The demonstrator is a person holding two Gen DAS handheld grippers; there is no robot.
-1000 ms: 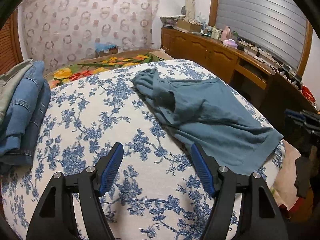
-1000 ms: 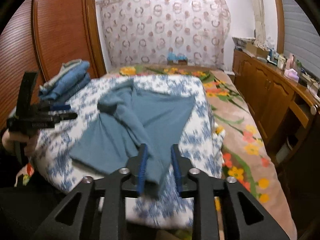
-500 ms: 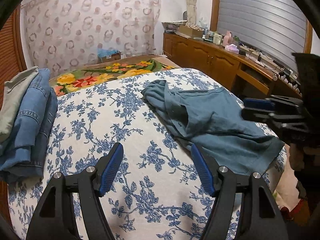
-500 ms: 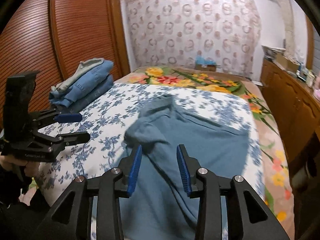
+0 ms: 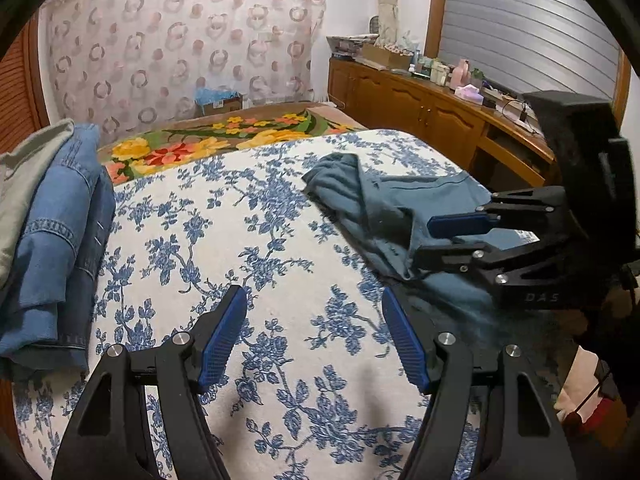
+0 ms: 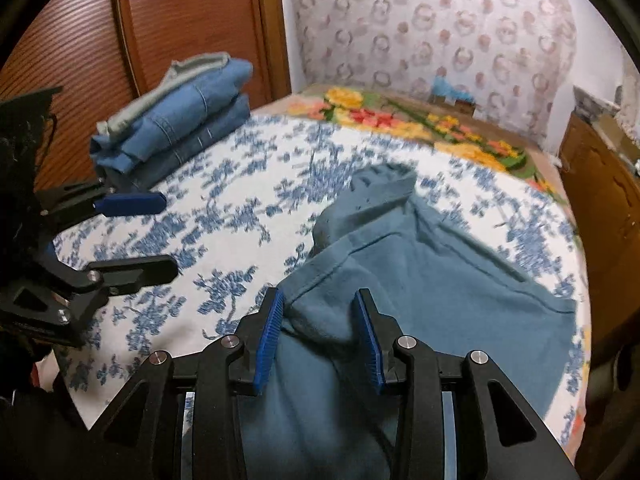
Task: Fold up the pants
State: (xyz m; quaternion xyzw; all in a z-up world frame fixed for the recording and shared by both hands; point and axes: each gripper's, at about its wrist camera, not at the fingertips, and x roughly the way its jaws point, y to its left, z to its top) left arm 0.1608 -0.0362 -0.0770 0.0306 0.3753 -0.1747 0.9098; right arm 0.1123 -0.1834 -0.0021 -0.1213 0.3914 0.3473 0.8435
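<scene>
Two matching black hand-held claws, each tipped with blue ribbed pads.

The left claw [image 5: 314, 336] and right claw [image 6: 320, 336] share angular black frames with triangular cut-outs, silver round screw heads at the finger joints and blue textured pads [image 5: 222, 338]. Faint raised lettering marks the right claw's body, seen from the left wrist camera.

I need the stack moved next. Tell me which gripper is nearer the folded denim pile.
Left. The left gripper hangs over the bedspread just short of the folded denim pile; the right gripper is across the bed, over the teal pants.
</scene>
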